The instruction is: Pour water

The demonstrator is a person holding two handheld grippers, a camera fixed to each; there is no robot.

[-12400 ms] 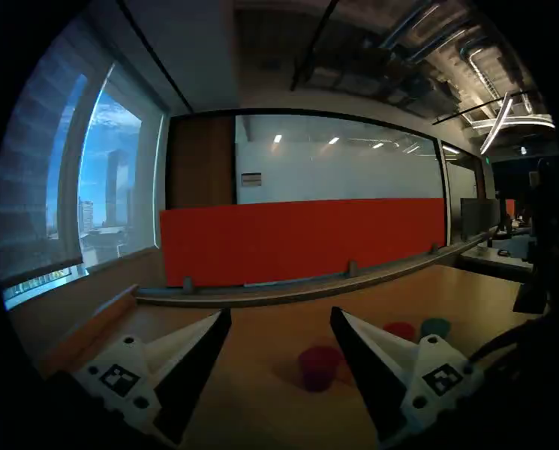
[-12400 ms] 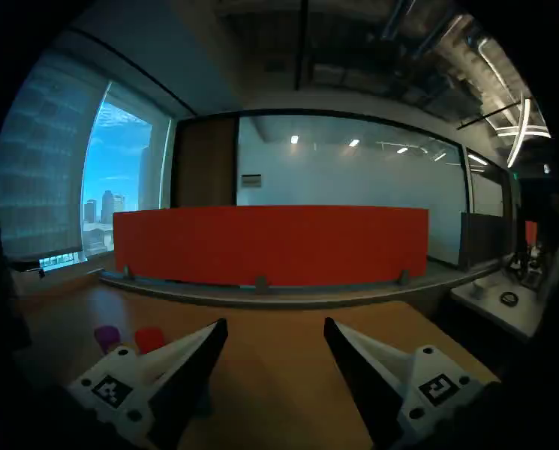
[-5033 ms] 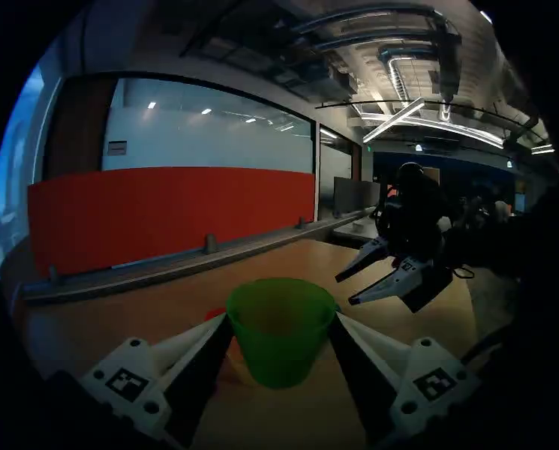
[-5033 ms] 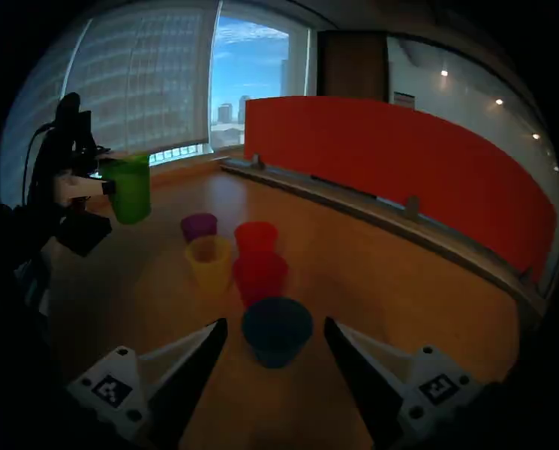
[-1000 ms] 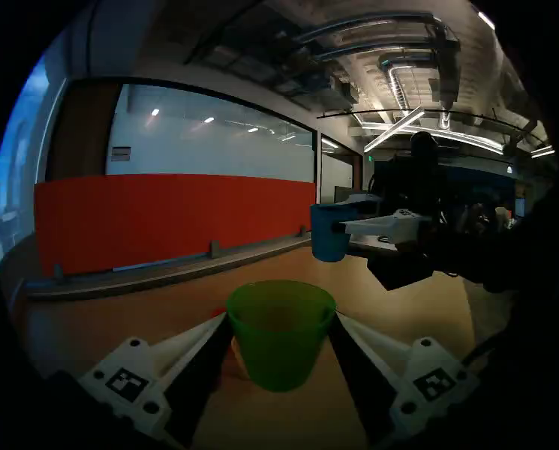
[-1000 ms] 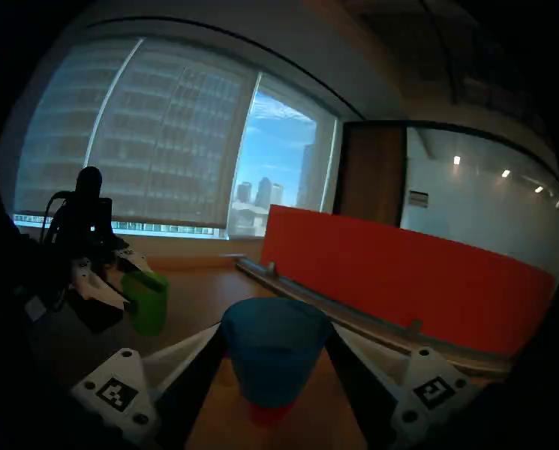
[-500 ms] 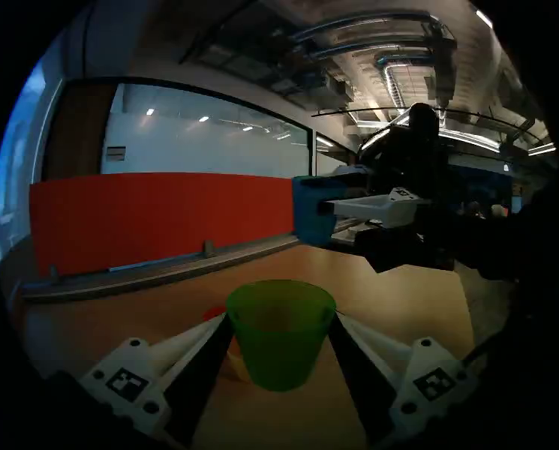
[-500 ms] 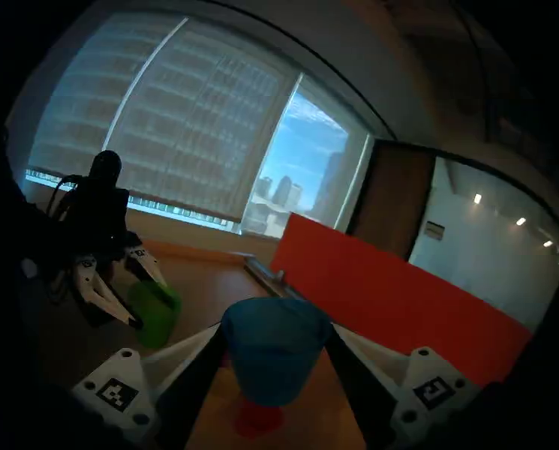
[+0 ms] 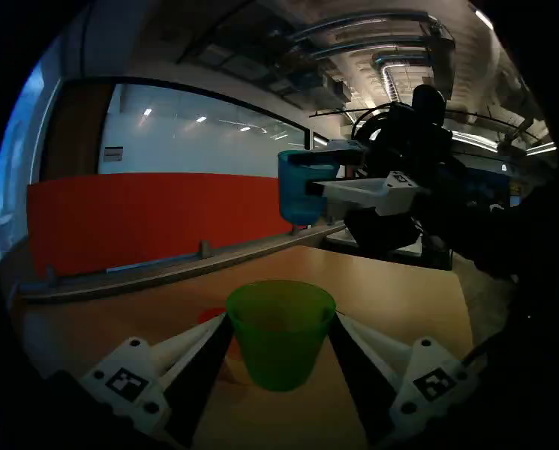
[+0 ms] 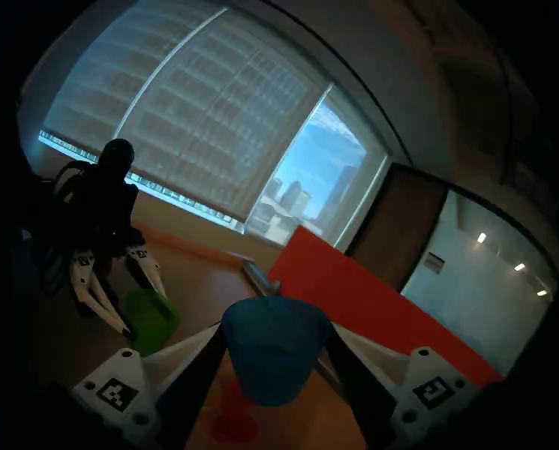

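Blue cup [image 9: 300, 187], clamped in the right tool [image 10: 275, 331], is rising and drawing nearer above the green cup [image 9: 281, 334], which the left tool [image 9: 279, 321] is gripping over the surface [image 9: 399, 285]. Pouring seems about to start.

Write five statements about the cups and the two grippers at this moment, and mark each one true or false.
1. The left gripper has a green cup between its jaws. True.
2. The right gripper has a blue cup between its jaws. True.
3. In the right gripper view, a red cup shows on the table below the blue cup. True.
4. The blue cup stands on the table. False: it is held in the air, higher than the green cup in the left gripper view.
5. The divider along the table's far edge is yellow. False: the divider is red.
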